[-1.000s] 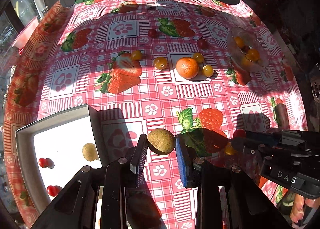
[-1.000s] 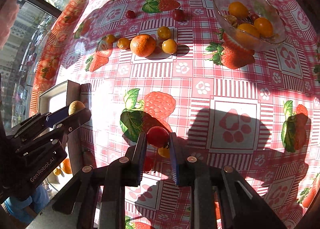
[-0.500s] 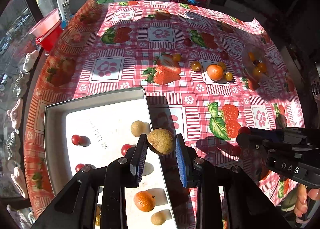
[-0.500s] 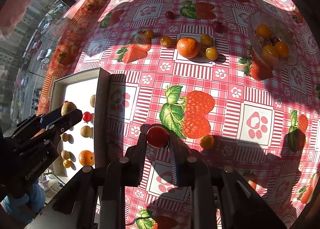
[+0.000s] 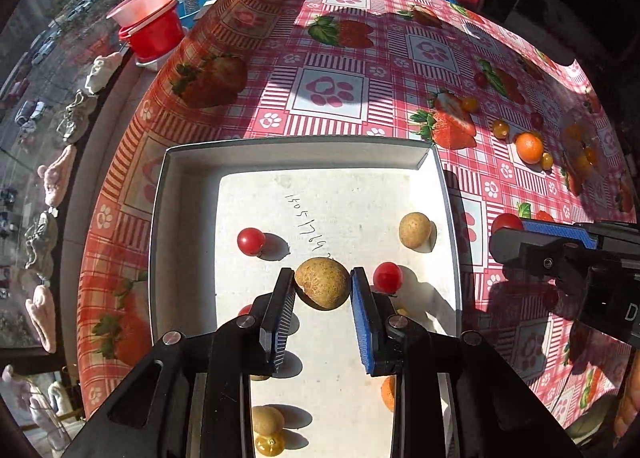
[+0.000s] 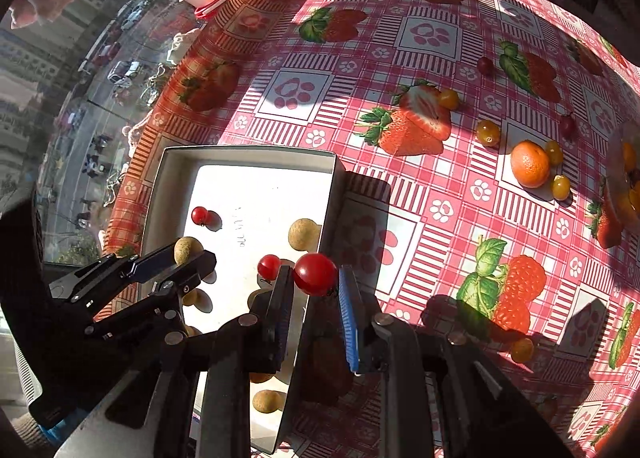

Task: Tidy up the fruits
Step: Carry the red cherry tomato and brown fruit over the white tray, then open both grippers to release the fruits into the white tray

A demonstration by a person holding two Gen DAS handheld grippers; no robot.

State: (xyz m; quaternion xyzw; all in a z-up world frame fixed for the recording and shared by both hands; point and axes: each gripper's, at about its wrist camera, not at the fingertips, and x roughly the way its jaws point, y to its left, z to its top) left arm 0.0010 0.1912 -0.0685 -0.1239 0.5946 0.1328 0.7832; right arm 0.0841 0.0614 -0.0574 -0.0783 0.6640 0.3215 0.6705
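The left tool (image 5: 322,285) pinches a tan fruit (image 5: 322,288) between its pads, above the floor of the white tray (image 5: 296,152). The right tool (image 6: 314,277) pinches a red tomato (image 6: 315,273), over the tray's right wall. In the tray lie another tan fruit (image 5: 415,230) and two tomatoes (image 5: 251,241), well apart, with more fruit nearer the tools. On the bench (image 5: 336,90), covered with a red checked cloth, an orange (image 6: 530,163) sits far right with small yellow tomatoes (image 6: 488,132) close around it. A red tub (image 5: 154,32) stands off the bench's left edge.
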